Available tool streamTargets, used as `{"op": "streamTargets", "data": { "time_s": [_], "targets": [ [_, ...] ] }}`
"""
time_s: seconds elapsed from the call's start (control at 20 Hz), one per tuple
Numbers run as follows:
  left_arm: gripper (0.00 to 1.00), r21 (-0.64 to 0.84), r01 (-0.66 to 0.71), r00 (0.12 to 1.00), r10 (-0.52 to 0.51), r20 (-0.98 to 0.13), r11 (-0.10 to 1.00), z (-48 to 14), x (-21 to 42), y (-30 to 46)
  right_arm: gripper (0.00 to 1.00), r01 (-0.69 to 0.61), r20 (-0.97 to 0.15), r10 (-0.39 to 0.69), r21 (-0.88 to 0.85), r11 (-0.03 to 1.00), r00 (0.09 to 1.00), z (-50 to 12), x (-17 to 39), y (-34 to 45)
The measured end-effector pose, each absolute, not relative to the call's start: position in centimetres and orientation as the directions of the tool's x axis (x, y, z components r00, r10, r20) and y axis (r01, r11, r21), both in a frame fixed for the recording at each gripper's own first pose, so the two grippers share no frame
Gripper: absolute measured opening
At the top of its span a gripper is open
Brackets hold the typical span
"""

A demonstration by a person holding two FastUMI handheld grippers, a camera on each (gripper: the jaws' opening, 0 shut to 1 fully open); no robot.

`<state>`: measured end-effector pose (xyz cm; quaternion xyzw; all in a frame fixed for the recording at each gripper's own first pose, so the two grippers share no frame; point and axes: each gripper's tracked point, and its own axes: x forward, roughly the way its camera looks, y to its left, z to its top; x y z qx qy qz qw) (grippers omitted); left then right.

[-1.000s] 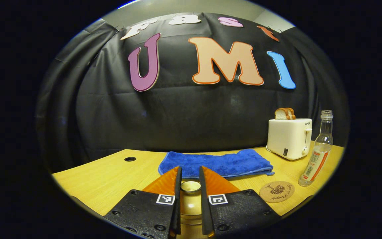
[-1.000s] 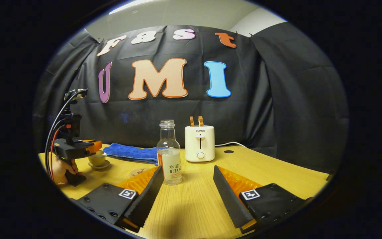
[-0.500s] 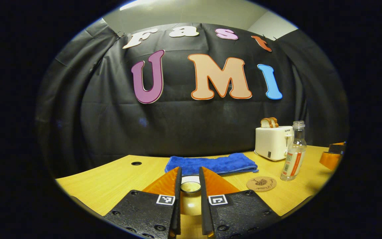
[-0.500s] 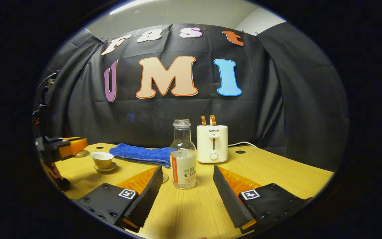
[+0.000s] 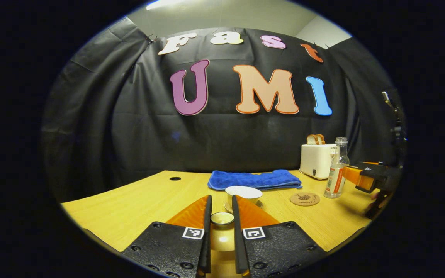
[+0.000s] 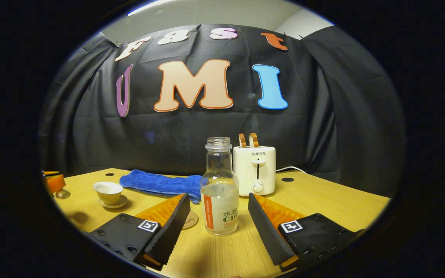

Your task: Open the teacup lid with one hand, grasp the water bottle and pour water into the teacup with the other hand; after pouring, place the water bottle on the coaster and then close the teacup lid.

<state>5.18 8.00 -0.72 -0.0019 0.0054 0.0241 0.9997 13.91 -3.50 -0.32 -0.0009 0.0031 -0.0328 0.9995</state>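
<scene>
- Left gripper [image 5: 221, 210]: fingers pinching the teacup lid [image 5: 222, 218] by its small round knob, holding it clear of the cup so the mouth is free for pouring. The lid looks glazed ceramic, pale and glossy.
- Teacup [image 6: 107, 192]: uncovered, standing on its saucer at about 9 o'clock from the bottle; a small flared bowl, smooth and cream-toned.
- Towel [image 6: 160, 183]: blue, plush and folded flat, at the desk's far side.
- Coaster [image 5: 304, 199]: a thin round disc with a printed motif, apparently cork, lying between cup and bottle as the bottle's landing place.
- Water bottle [image 6: 219, 189]: clear glass or plastic, uncapped, partly filled, upright, with a paper label.
- Right gripper [image 6: 219, 216]: fingers spread wide, one on each side of the bottle and apart from it, apparently lined up to grasp it; their inner faces are ribbed for grip.
- Toaster [image 6: 258, 169]: white, smooth, holding two bread slices, at 12 o'clock behind the bottle.
- Desk [image 6: 323, 199]: pale wood-grain laminate.
</scene>
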Motion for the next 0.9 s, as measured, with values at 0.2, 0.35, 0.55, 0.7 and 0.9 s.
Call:
{"op": "streamTargets", "data": {
  "time_s": [0.2, 0.35, 0.55, 0.7, 0.9],
  "targets": [
    [0.22, -0.002, -0.038, 0.999, 0.038, -0.013, 0.999, -0.5, 4.7, 7.9, 0.98, 0.072, -0.007, -0.072, -0.003, 0.997, 0.997, -0.4, 16.6, -3.4],
    [0.22, -0.002, -0.036, 0.999, 0.036, -0.008, 0.999, -0.3, 4.2, 8.1, 0.98, 0.083, -0.008, -0.083, -0.003, 0.997, 0.997, -0.5, 18.5, -3.6],
    [0.22, -0.004, -0.034, 0.999, 0.034, -0.008, 0.999, -0.5, 4.0, 8.0, 0.98, 0.091, -0.008, -0.091, -0.003, 0.996, 0.996, -0.6, 20.5, -3.7],
    [0.22, -0.005, -0.034, 0.999, 0.034, -0.008, 0.999, -0.5, 3.9, 8.1, 0.95, 0.099, -0.009, -0.099, -0.006, 0.995, 0.995, -0.8, 21.5, -3.8],
    [0.22, -0.005, -0.035, 0.999, 0.035, -0.007, 0.999, -0.5, 4.0, 8.0, 0.79, 0.103, -0.014, -0.103, -0.007, 0.995, 0.995, -0.7, 21.0, -3.9]
  ]
}}
